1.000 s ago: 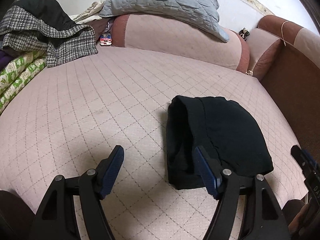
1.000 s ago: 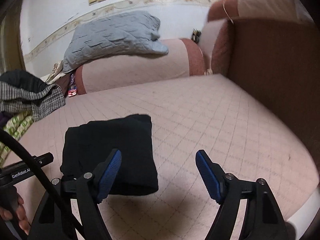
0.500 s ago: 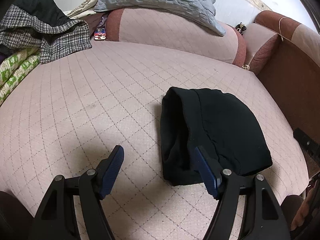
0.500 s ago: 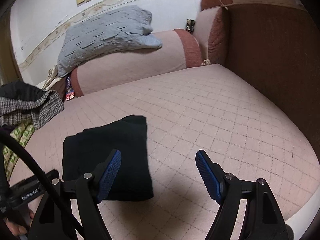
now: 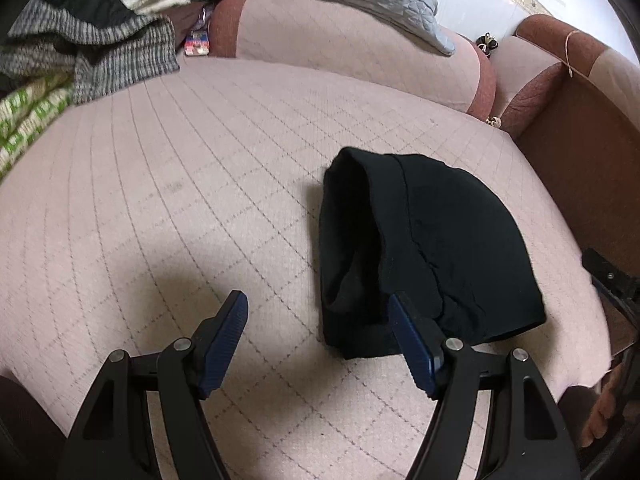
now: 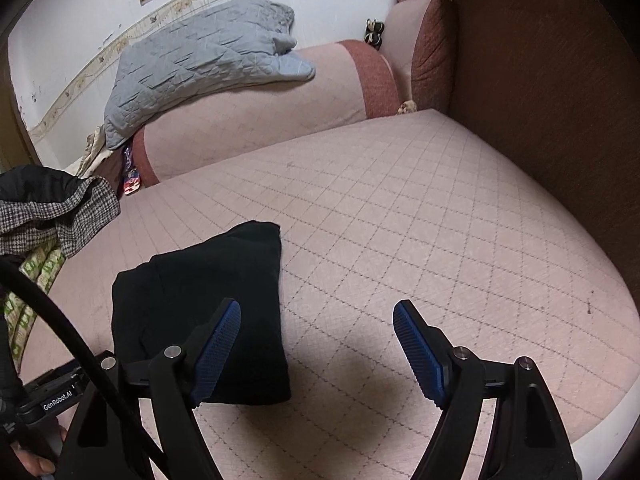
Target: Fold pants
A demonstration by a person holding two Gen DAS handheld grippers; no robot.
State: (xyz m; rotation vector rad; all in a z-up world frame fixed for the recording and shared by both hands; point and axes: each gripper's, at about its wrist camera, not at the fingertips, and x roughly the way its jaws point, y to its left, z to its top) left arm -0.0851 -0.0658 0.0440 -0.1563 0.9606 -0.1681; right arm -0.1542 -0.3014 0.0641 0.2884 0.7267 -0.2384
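Both grippers, left [image 5: 318, 312] and right [image 6: 316, 320], hang spread wide and empty above the quilted sofa seat [image 5: 168, 184]. One pair of black pants [image 5: 432, 248] lies folded there in a compact bundle, beneath one grey cushion [image 6: 200, 64].

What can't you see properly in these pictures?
- Pants: the left view's finger covers part of the near edge; the right view's finger covers part too.
- Small thing by the bolster: too small to name in either view.
- Checked cloth: blurred and cut by the left view's edge.
- Hands holding the grippers: mostly outside both views.
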